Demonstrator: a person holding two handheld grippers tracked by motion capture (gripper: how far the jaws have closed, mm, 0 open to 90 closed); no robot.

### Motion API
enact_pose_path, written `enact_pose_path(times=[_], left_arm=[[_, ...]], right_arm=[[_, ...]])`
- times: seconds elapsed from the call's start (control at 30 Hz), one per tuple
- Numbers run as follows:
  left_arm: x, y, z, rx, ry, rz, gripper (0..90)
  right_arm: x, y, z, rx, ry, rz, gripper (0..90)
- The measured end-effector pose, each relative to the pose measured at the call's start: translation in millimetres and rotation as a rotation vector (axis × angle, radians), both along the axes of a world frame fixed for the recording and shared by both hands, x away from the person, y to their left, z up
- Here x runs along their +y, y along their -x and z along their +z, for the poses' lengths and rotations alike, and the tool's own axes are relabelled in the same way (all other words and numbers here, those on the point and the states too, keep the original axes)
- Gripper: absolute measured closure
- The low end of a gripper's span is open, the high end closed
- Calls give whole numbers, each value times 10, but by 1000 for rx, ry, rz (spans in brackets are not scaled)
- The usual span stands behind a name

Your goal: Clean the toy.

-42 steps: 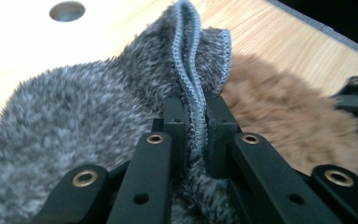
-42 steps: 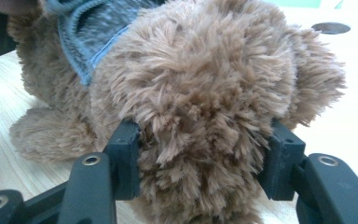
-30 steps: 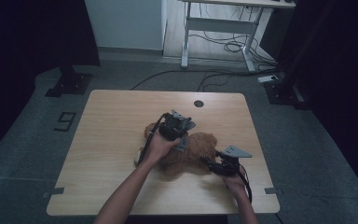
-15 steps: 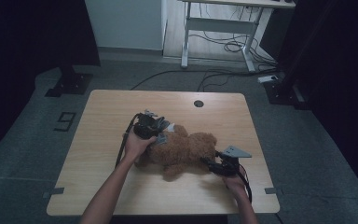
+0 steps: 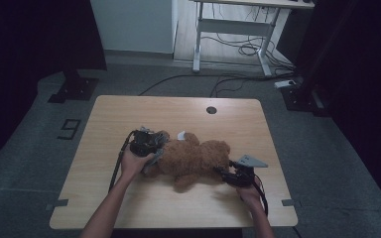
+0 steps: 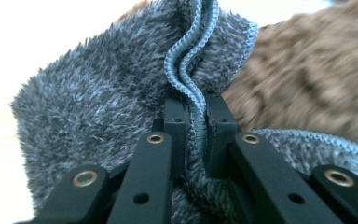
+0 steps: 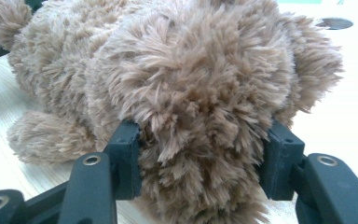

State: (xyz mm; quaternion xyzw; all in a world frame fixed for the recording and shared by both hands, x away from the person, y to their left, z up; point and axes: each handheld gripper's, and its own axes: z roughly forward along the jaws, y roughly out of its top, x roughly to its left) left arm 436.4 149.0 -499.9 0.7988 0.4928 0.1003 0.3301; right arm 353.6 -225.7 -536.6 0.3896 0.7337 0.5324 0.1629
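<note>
Left hand-held gripper (image 5: 155, 147) of mine is clamped on the ribbed edge of a fuzzy grey knitted cloth (image 6: 121, 93); in the left gripper view my two black jaws stand nearly together with only that doubled hem pinched between them, and the brown fur of the toy lies just behind the cloth. From the high view this gripper sits at the toy's left end, my left hand (image 5: 135, 162) wrapped around it, its cable trailing back along my forearm.

My right hand-held gripper (image 5: 222, 173) holds the head of the brown plush teddy bear (image 5: 193, 158). In the right gripper view the jaws are spread wide, one pressed into the fur on each side of the head, so the grip is on the bear itself. My right hand (image 5: 250, 194) is behind it near the table's front edge, with the grey three-cornered plate on top of the gripper.

Lying on its side in the middle of the light wooden table (image 5: 129, 114), the bear points its head toward my right, the grey cloth at its other end.
</note>
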Motion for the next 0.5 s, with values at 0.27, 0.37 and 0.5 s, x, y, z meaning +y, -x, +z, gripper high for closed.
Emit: enact_pose_path(times=[0.27,0.37,0.5], left_arm=[[185,117,12,-20,56,20,811],[161,133,167,-50,71,8,812],[-87,196,586,-137,83,-67,811]], right_arm=[[-3,-14,-8,0,1,0,431],[-2,-14,-9,0,0,0,431],[-2,-15,-9,0,1,0,430]])
